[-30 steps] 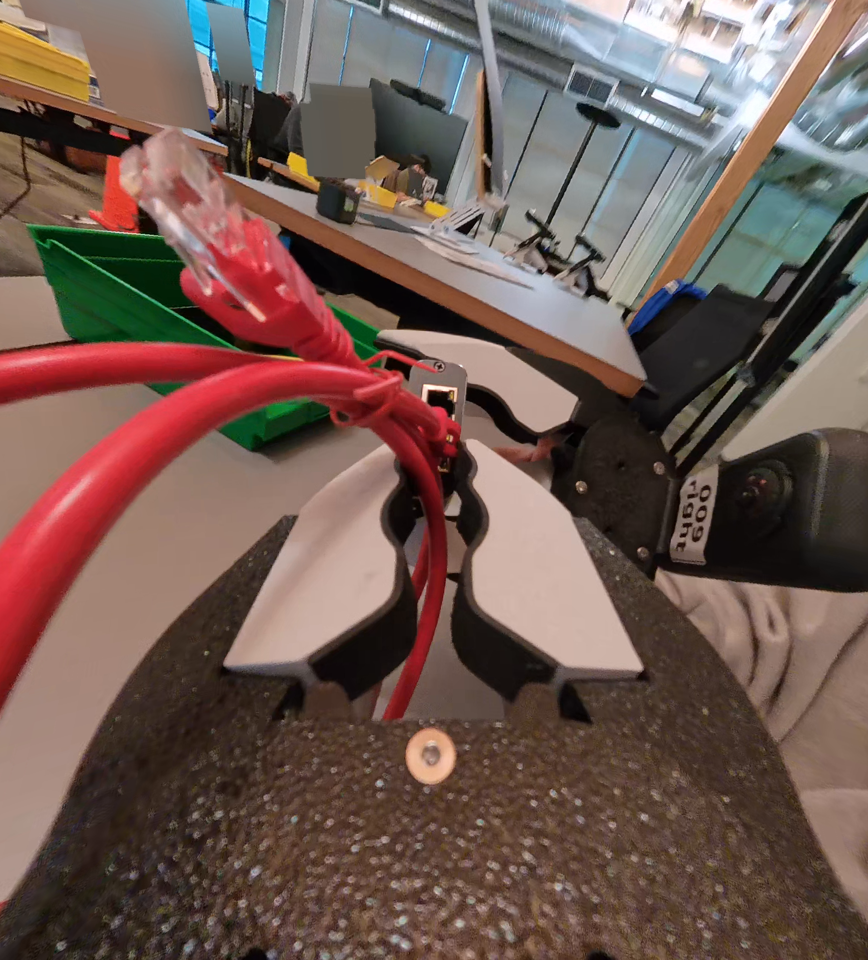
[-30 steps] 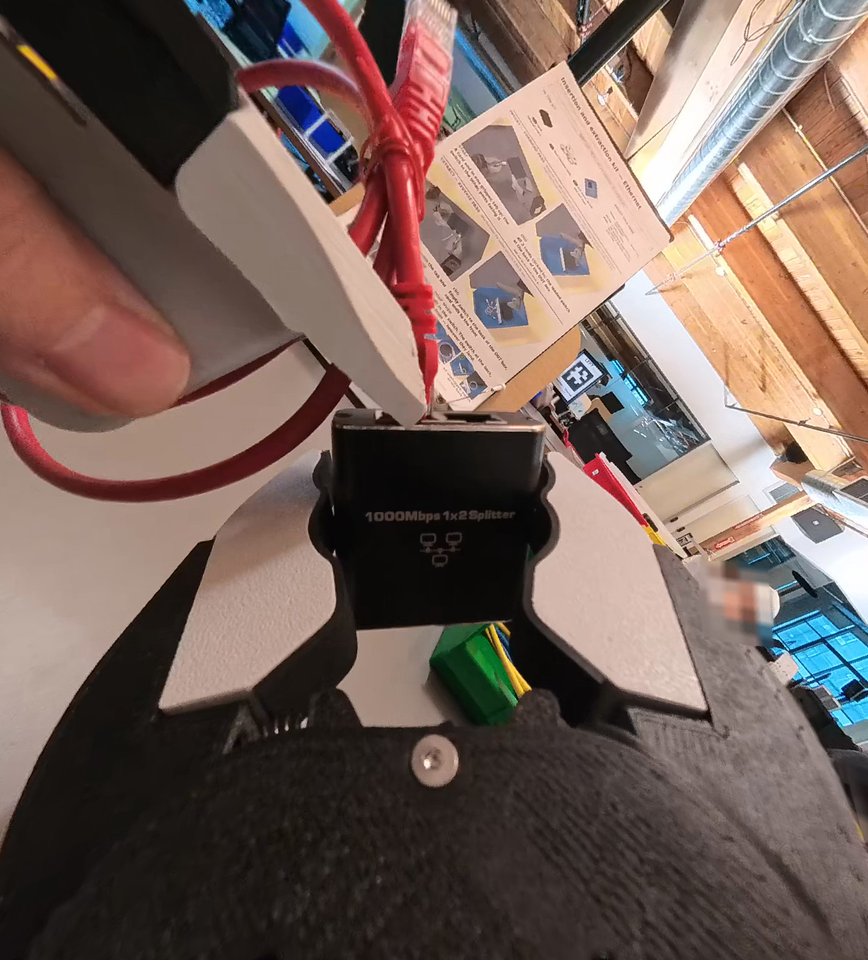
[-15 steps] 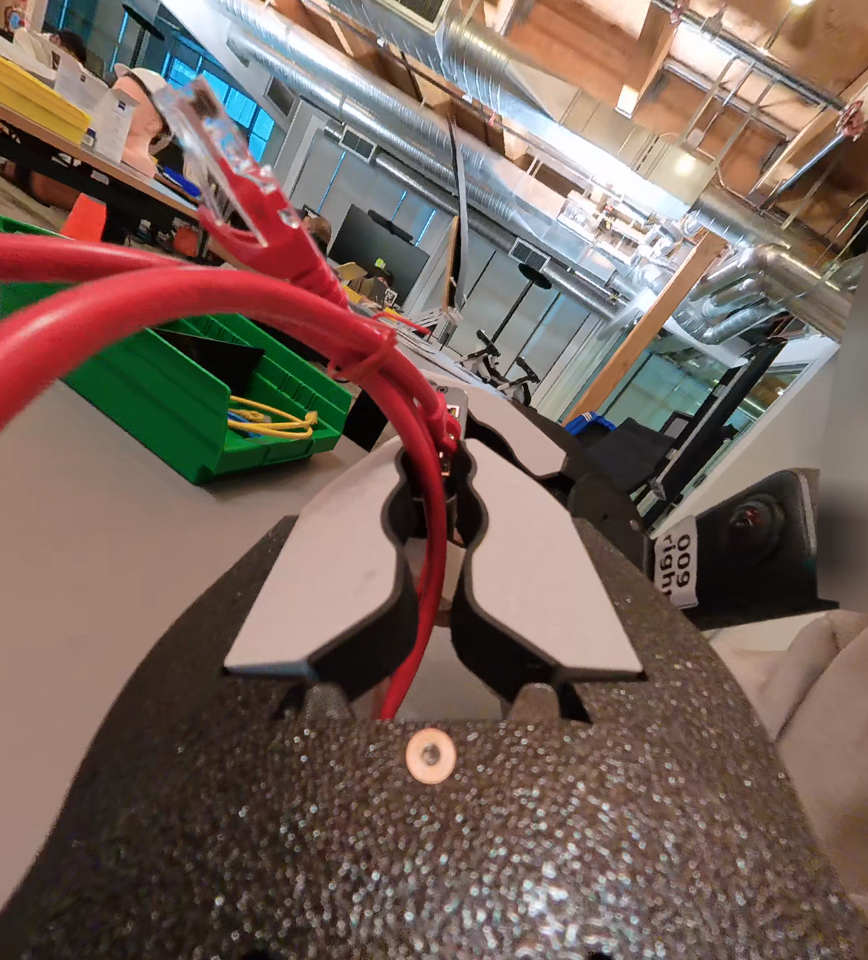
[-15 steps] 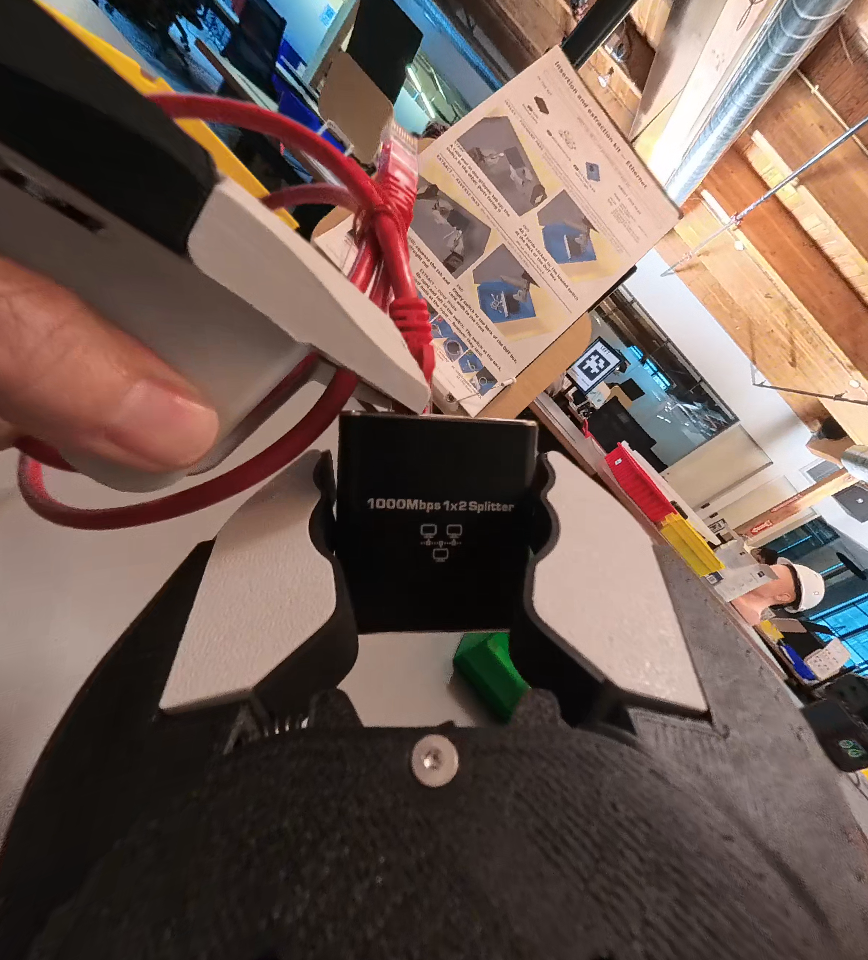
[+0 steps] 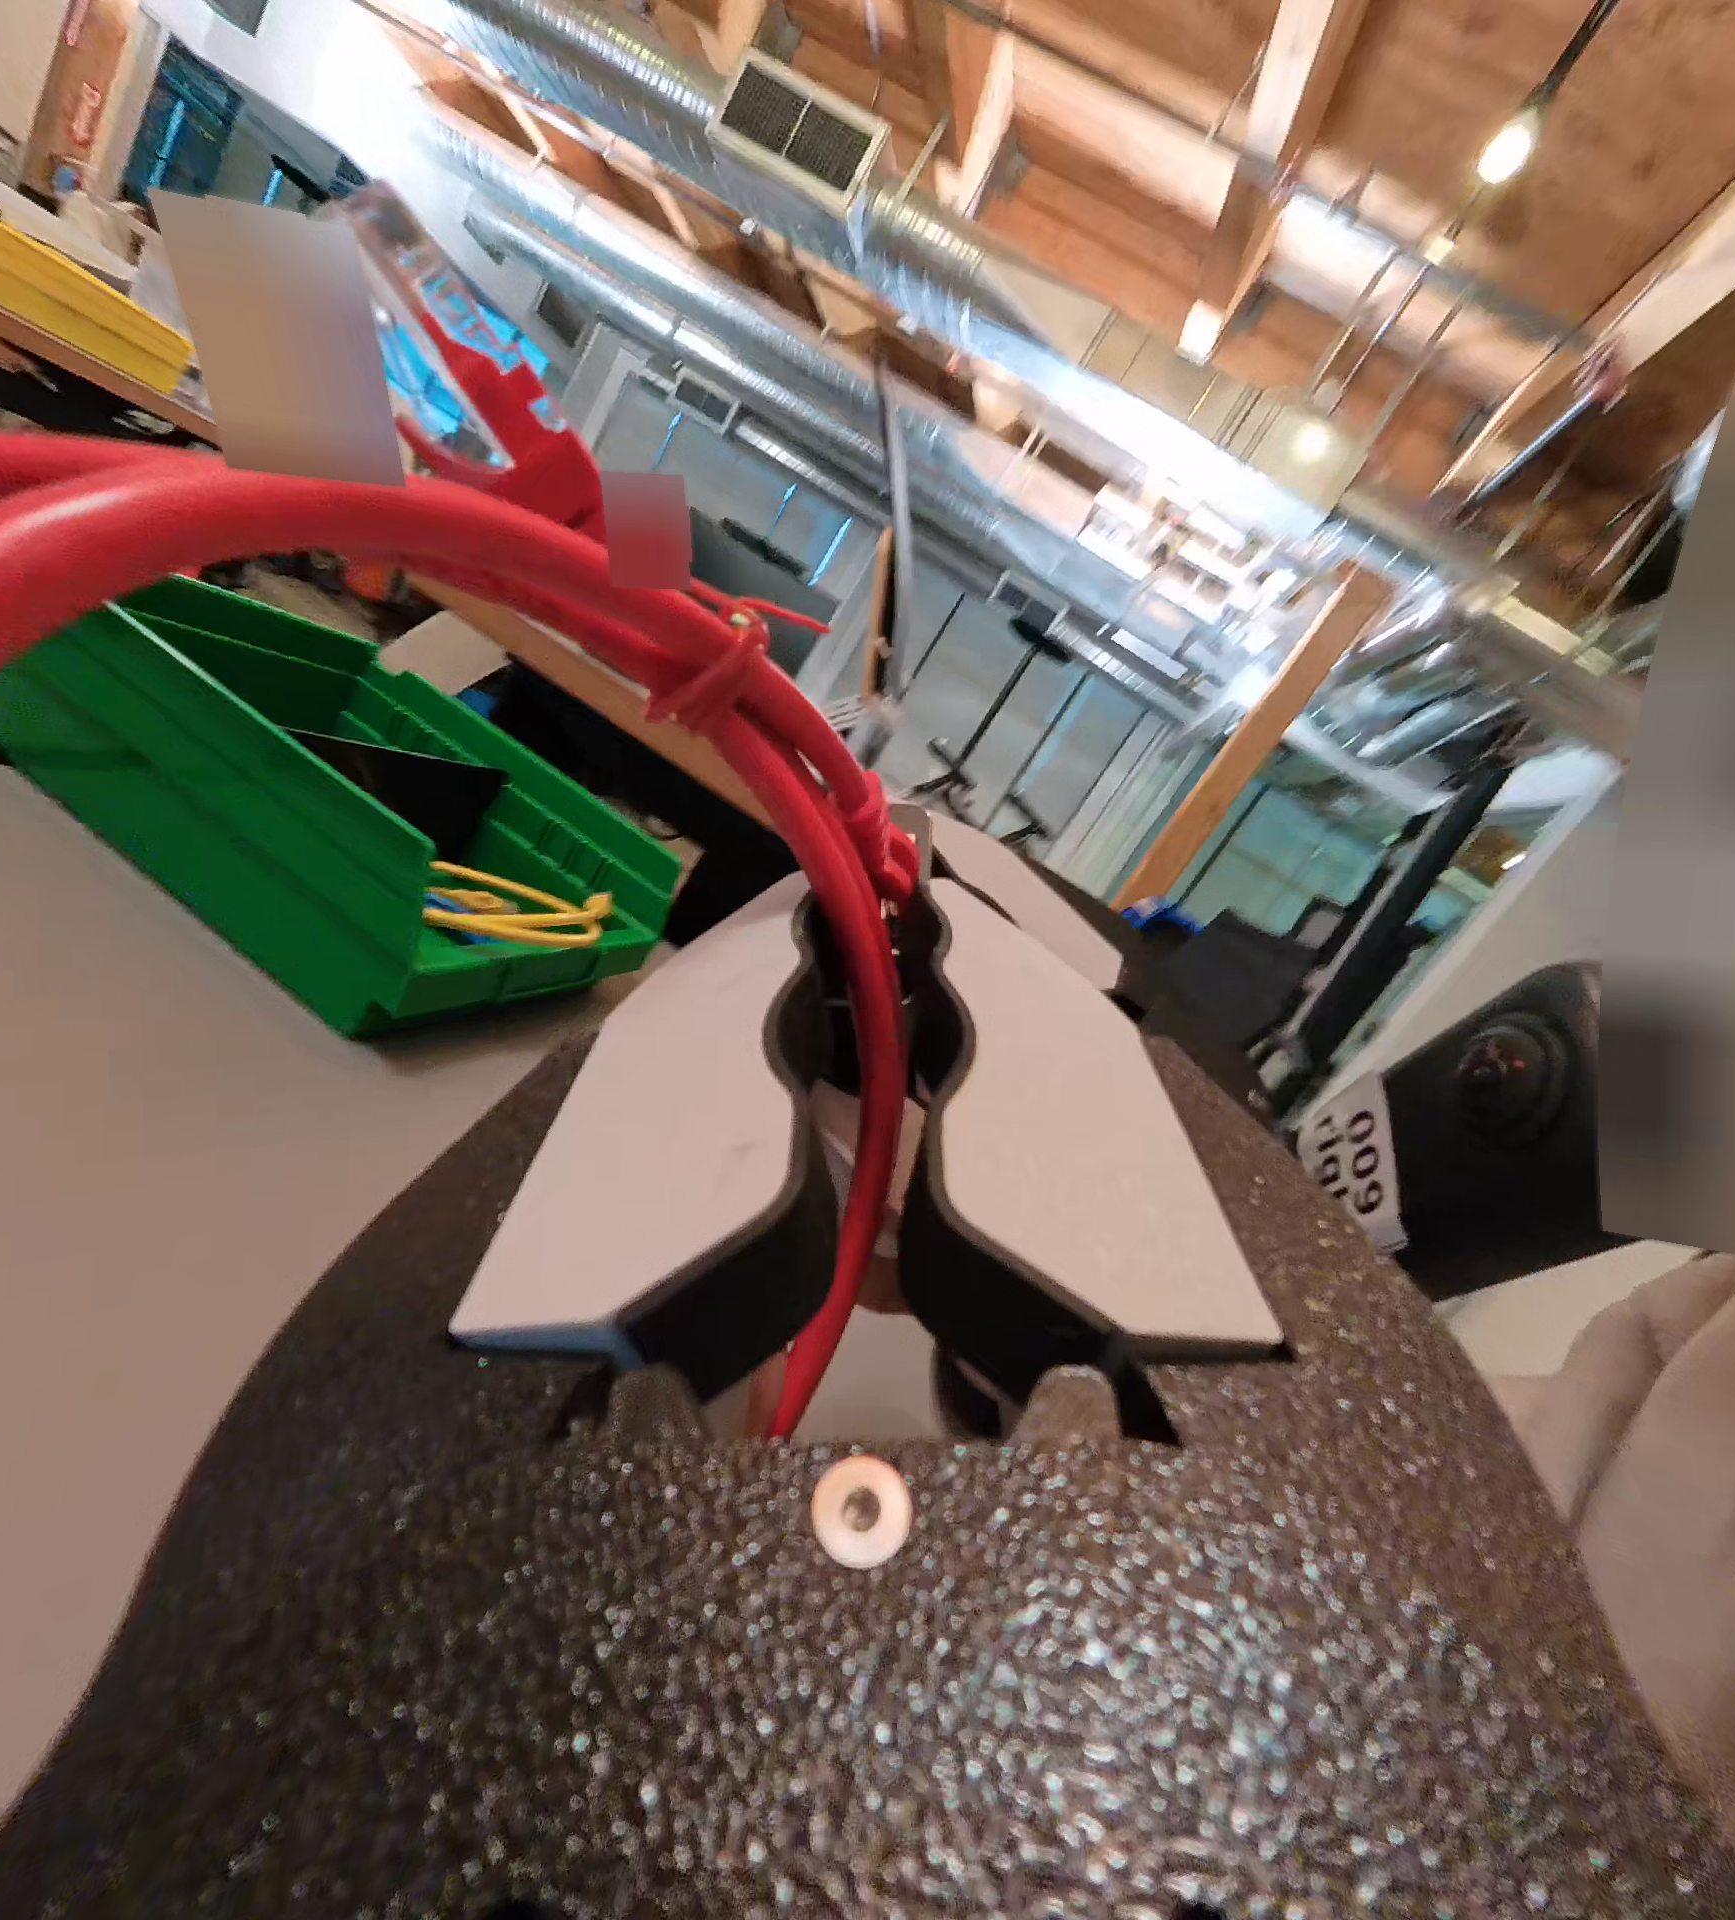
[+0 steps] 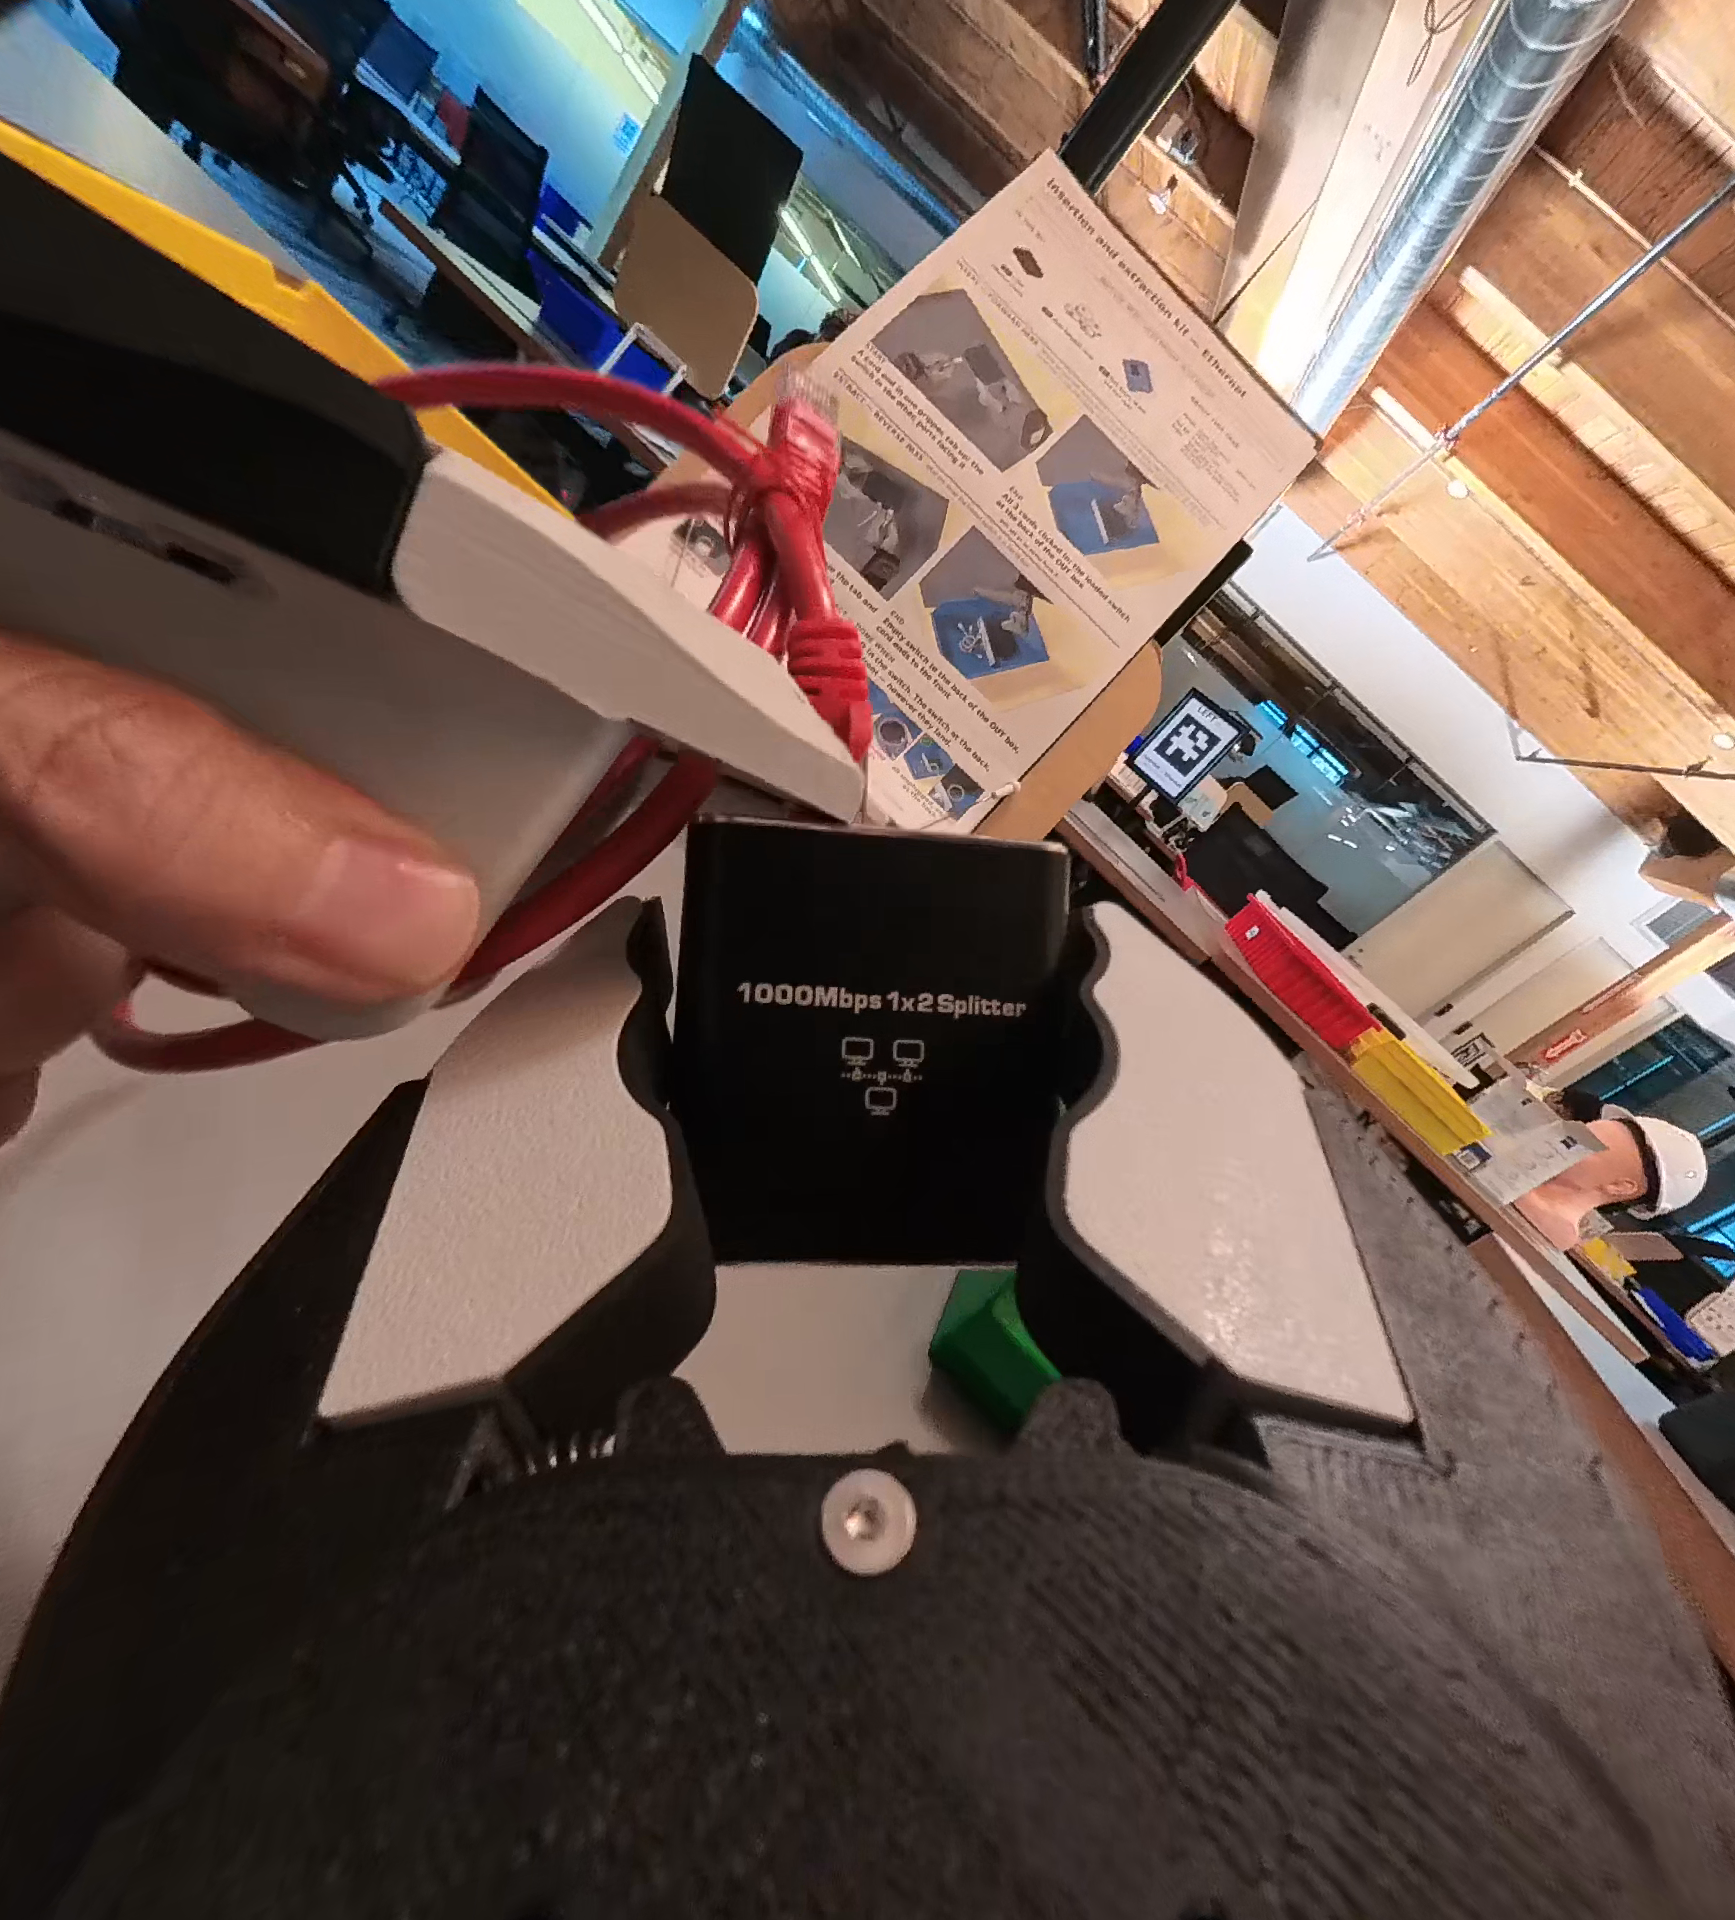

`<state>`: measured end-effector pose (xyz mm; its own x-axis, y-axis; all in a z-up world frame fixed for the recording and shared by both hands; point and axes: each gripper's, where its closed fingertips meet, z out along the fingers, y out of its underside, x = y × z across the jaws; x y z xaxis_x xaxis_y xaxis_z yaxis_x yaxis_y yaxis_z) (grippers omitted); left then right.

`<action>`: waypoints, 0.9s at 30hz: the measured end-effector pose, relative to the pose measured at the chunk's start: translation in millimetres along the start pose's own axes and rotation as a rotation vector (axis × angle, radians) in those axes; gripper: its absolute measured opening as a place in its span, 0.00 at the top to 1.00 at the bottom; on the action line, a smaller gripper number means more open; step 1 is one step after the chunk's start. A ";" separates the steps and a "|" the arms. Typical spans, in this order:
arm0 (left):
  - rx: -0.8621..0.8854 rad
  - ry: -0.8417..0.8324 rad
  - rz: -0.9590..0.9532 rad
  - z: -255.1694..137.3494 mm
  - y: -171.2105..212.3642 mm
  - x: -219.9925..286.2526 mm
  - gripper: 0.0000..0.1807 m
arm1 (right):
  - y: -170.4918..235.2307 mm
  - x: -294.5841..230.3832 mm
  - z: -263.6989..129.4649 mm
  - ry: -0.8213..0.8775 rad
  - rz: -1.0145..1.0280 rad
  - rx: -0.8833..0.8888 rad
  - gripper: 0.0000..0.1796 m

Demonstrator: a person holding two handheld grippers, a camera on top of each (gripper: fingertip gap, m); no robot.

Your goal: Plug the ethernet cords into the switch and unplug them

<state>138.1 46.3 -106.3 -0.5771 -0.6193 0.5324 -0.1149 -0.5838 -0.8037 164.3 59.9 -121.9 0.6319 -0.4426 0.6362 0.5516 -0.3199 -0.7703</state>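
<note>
My right gripper [image 6: 868, 925] is shut on the black switch [image 6: 868, 1091] and holds it upright above the table. My left gripper [image 5: 873, 909] is shut on the plug end of the red ethernet cord [image 5: 847, 1091]. In the right wrist view, a left finger [image 6: 634, 675], held by a hand [image 6: 146, 831], rests its tip at the switch's top edge, with the red plug boot [image 6: 827, 665] just above. The finger hides whether the plug sits in a port. The cord is tied in a coil, and its free clear plug [image 6: 803, 400] sticks up.
A green bin [image 5: 250, 821] with yellow cords [image 5: 520, 914] stands on the grey table [image 5: 115, 1143] to the left. An instruction sheet [image 6: 1081, 468] stands behind the switch. Red and yellow bins [image 6: 1351, 1029] line a far table. The right gripper's camera [image 5: 1497, 1070] is close at right. Only a small space, under 4 cm, lies between the two pairs of fingers.
Both grippers have tilted upward together, so more ceiling shows. The left gripper's tip has stayed at the switch's top edge, and the cord's coil has swung slightly.
</note>
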 end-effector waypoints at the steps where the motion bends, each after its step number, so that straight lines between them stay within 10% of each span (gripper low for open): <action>1: 0.025 0.026 -0.043 -0.3 -1.3 1.2 0.94 | -3.1 0.5 -1.1 0.002 -0.003 0.010 0.58; 15: -0.074 -0.034 0.271 2.6 -2.1 9.4 0.93 | -2.9 2.7 -1.8 -0.008 0.019 0.018 0.59; 27: 0.046 0.015 -0.082 -1.9 4.4 -9.9 0.94 | 8.1 -5.8 3.0 -0.009 -0.035 -0.044 0.59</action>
<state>141.7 50.9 -115.6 -0.5796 -0.5606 0.5915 -0.1251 -0.6560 -0.7443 166.7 62.5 -131.7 0.6178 -0.4228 0.6630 0.5490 -0.3717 -0.7486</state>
